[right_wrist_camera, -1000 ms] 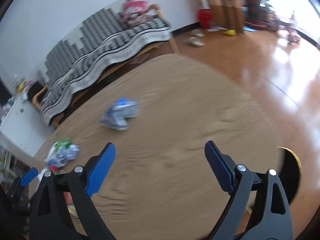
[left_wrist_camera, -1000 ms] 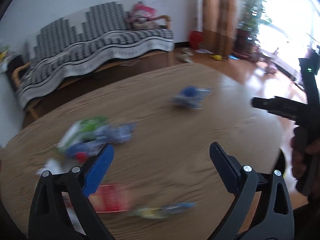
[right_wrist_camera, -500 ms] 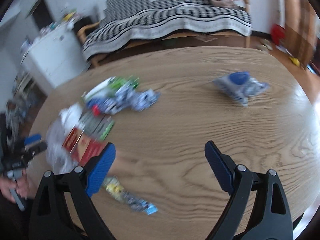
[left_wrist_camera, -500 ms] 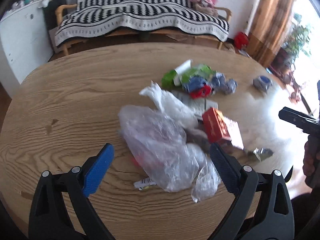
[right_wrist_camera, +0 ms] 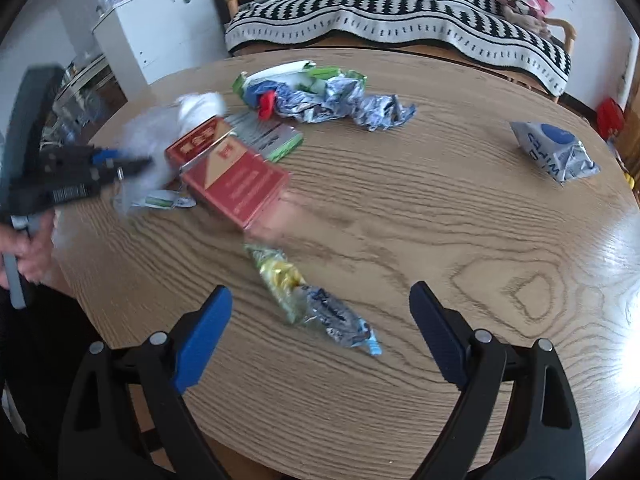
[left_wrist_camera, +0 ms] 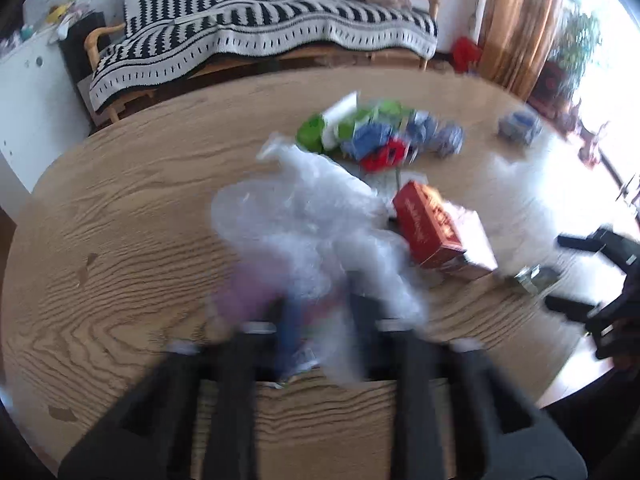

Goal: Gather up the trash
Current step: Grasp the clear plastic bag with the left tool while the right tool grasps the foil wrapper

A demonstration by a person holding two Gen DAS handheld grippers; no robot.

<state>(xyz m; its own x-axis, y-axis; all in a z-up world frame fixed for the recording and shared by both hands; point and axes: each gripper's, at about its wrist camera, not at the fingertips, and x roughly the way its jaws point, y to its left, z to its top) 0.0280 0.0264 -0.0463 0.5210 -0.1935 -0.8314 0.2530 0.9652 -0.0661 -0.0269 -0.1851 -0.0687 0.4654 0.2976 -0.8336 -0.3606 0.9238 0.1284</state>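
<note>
The crinkled clear plastic bag (left_wrist_camera: 316,216) lies mid-table beside a red carton (right_wrist_camera: 236,178); the left gripper (left_wrist_camera: 320,320) has just been closing, its jaws pinching the film. The silver-blue pouch (right_wrist_camera: 554,152) reads "WIPES". The right gripper (right_wrist_camera: 320,312) stands spread above a twisted foil wrapper (right_wrist_camera: 308,296) on the woodgrain table (right_wrist_camera: 460,240).

A home living room: blanket-draped sofa (left_wrist_camera: 256,36), curtains (left_wrist_camera: 516,20), wooden table (right_wrist_camera: 400,220).

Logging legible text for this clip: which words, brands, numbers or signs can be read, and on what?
"WIPES": on the blue-and-white pack at the table's far right.
Red box: light print on lid and side, too blurred to read.
Barcode label on the left gripper: too small.
Crumpled wrappers, green-edged card, near wrapper: nothing legible.
</note>
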